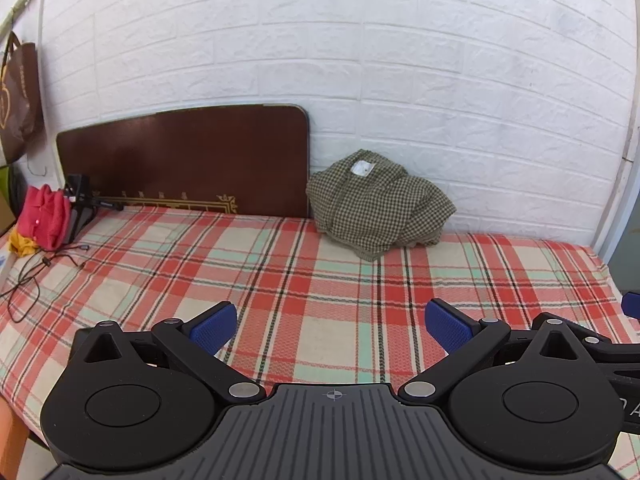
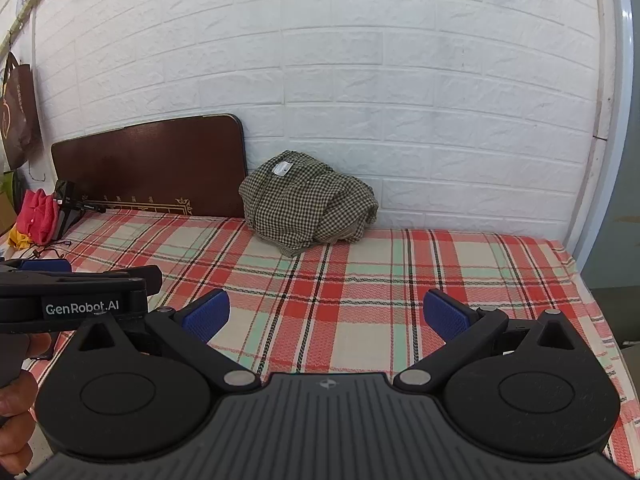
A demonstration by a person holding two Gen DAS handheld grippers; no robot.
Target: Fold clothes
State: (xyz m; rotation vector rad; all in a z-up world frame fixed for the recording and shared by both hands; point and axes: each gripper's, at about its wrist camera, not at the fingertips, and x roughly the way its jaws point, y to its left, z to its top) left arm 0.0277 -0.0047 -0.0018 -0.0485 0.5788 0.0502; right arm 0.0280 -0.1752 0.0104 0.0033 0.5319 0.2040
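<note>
A crumpled green-and-cream checked garment (image 1: pixel 376 204) (image 2: pixel 308 202) lies in a heap at the far side of the bed, against the white wall, with a white label on top. My left gripper (image 1: pixel 330 326) is open above the near part of the plaid bedsheet (image 1: pixel 280 280), nothing between its blue pads. In the right wrist view my right gripper (image 2: pixel 326 314) is also open and holds nothing, and the left gripper's body (image 2: pixel 76 298) shows at the left edge, beside a hand (image 2: pixel 16 412). Both grippers are well short of the garment.
A dark brown board (image 1: pixel 188 156) leans on the wall at the bed's back left. Red and yellow clothes (image 1: pixel 42 220), a black device (image 1: pixel 82 200) and a loose cable (image 1: pixel 28 276) sit at the left end. A brown bag (image 1: pixel 18 100) hangs on the wall.
</note>
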